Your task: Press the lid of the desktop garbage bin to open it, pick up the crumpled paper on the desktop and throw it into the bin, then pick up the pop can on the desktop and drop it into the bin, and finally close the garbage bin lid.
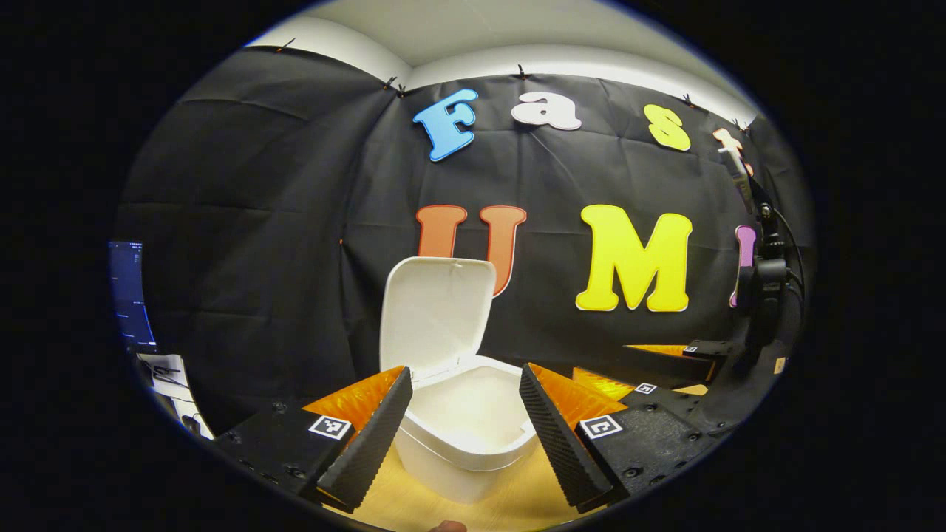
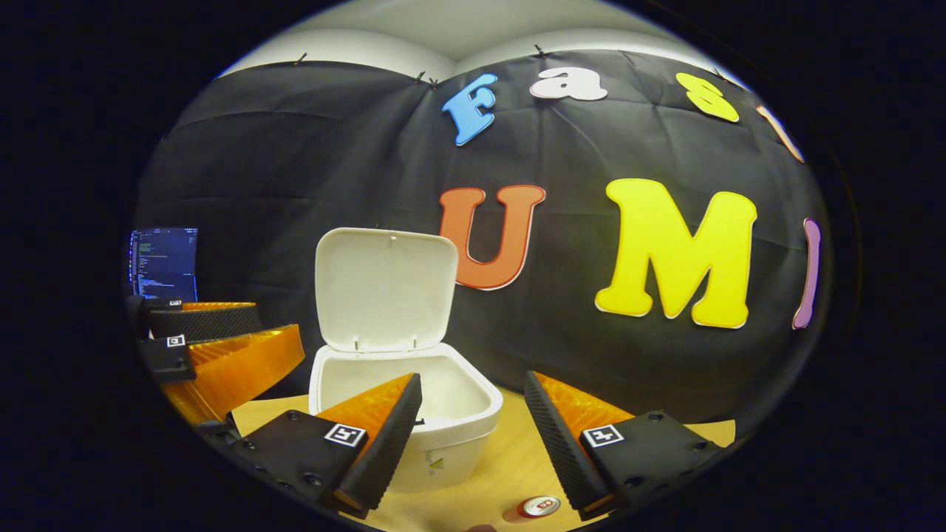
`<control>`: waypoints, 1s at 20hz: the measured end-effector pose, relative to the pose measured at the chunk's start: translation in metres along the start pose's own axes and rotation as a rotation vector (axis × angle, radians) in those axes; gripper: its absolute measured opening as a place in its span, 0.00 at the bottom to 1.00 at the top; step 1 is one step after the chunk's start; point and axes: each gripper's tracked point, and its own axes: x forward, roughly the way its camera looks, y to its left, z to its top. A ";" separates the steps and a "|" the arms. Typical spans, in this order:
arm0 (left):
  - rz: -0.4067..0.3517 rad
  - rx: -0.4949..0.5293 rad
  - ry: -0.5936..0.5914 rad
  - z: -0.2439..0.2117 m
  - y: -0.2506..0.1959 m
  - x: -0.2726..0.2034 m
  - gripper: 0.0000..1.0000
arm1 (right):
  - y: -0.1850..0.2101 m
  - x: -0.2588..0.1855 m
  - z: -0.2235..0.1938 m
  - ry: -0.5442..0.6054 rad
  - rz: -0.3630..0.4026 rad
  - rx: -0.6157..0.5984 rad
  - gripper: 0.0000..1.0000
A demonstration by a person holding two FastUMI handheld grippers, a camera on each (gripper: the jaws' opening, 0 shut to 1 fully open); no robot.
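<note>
The left gripper (image 1: 464,428) is held level above the table (image 1: 517,495), pointing straight at the garbage bin (image 1: 465,443), its jaws released and spread wide with nothing between them; in the left gripper view the open mouth of the bin sits in the gap between the two fingers. The right gripper (image 2: 473,436) is also held level and aimed toward the booth wall, jaws parted and empty, with the bin (image 2: 443,436) partly behind its left finger and bare table (image 2: 510,458) showing through the gap. The bin's lid (image 1: 436,314) stands upright on its hinge at the far rim, tipped slightly back, leaving the white interior fully open from above; what lies inside cannot be told. The pop can (image 2: 533,508) lies on its side on the table, low in the right gripper view, just below the gap between the fingers and near the bin's right side, apart from it. In the right gripper view the left gripper (image 2: 214,347) shows at the left edge, beside the bin and clear of it. The table is light wood. Black cloth (image 1: 295,222) closes the booth behind the bin, a pale ceiling runs above it, and a lit screen (image 2: 164,262) stands at the far left.
</note>
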 end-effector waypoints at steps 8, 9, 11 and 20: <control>-0.185 0.014 0.050 -0.023 -0.073 0.002 0.96 | -0.086 -0.071 -0.004 -0.034 -0.234 0.020 0.92; -0.216 0.010 0.063 -0.029 -0.085 0.003 1.00 | -0.095 -0.081 -0.005 -0.035 -0.262 0.030 0.92; -0.275 0.001 0.094 -0.042 -0.107 0.004 0.96 | -0.115 -0.099 -0.008 -0.037 -0.319 0.055 0.92; -0.491 0.019 0.230 -0.125 -0.186 0.019 0.96 | -0.179 -0.166 -0.036 0.002 -0.528 0.115 0.92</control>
